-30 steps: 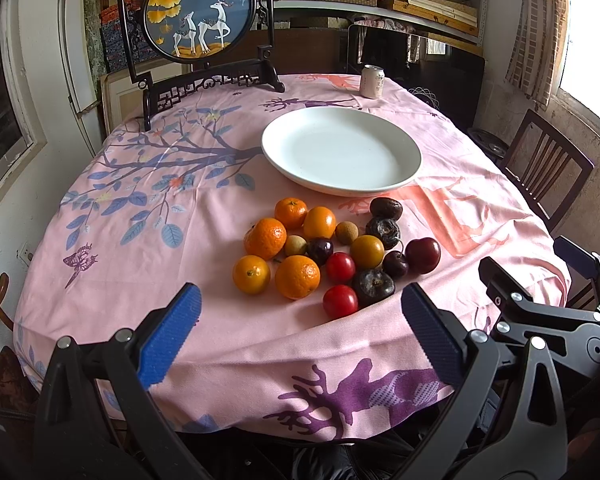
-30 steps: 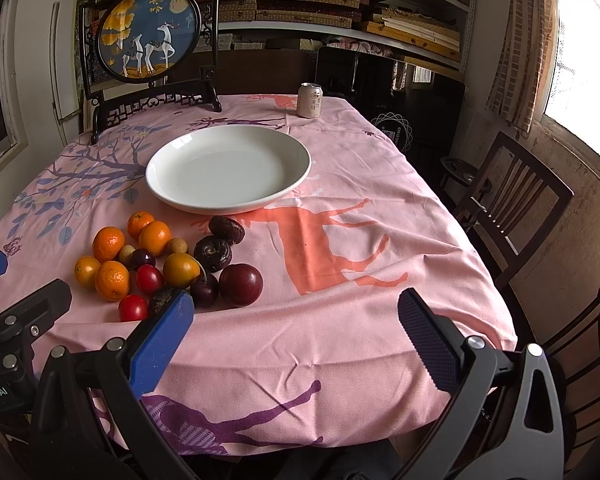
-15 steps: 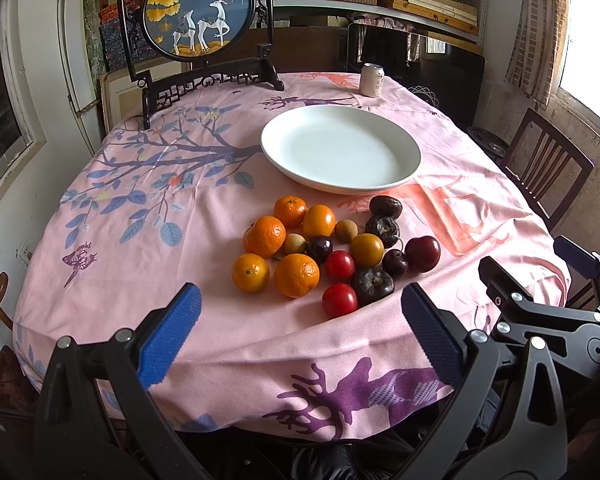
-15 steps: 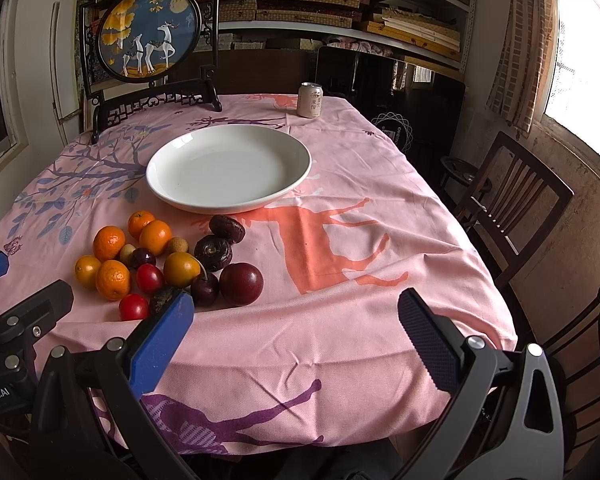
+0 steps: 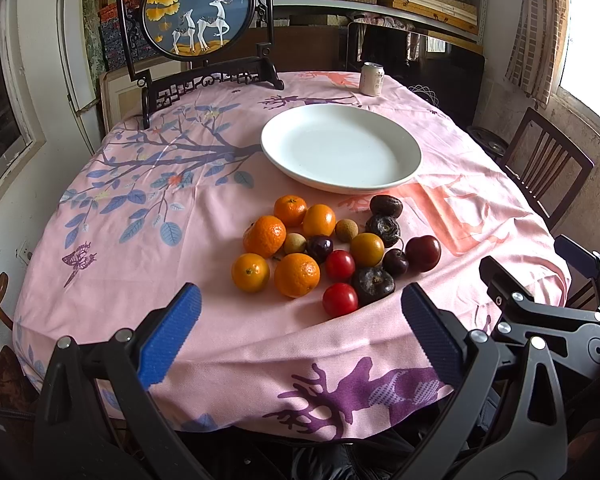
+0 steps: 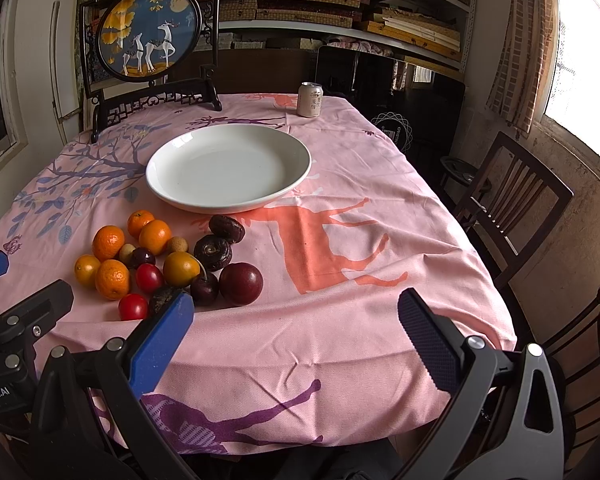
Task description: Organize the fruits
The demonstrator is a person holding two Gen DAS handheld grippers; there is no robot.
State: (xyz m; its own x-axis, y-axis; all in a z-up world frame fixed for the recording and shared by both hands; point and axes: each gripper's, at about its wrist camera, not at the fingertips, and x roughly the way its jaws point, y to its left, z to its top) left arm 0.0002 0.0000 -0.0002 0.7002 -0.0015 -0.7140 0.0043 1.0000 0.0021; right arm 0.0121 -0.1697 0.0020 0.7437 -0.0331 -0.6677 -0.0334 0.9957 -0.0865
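A cluster of small fruits lies on the pink tablecloth: several oranges, red tomatoes, dark plums and wrinkled dark fruits. An empty white plate sits just behind them. In the right wrist view the fruits are at the left and the plate is behind them. My left gripper is open and empty, held at the table's near edge in front of the fruits. My right gripper is open and empty, to the right of the fruits.
A drinks can stands at the far side of the table. A round deer picture on a dark stand stands at the back left. A wooden chair is at the table's right. Shelves fill the back wall.
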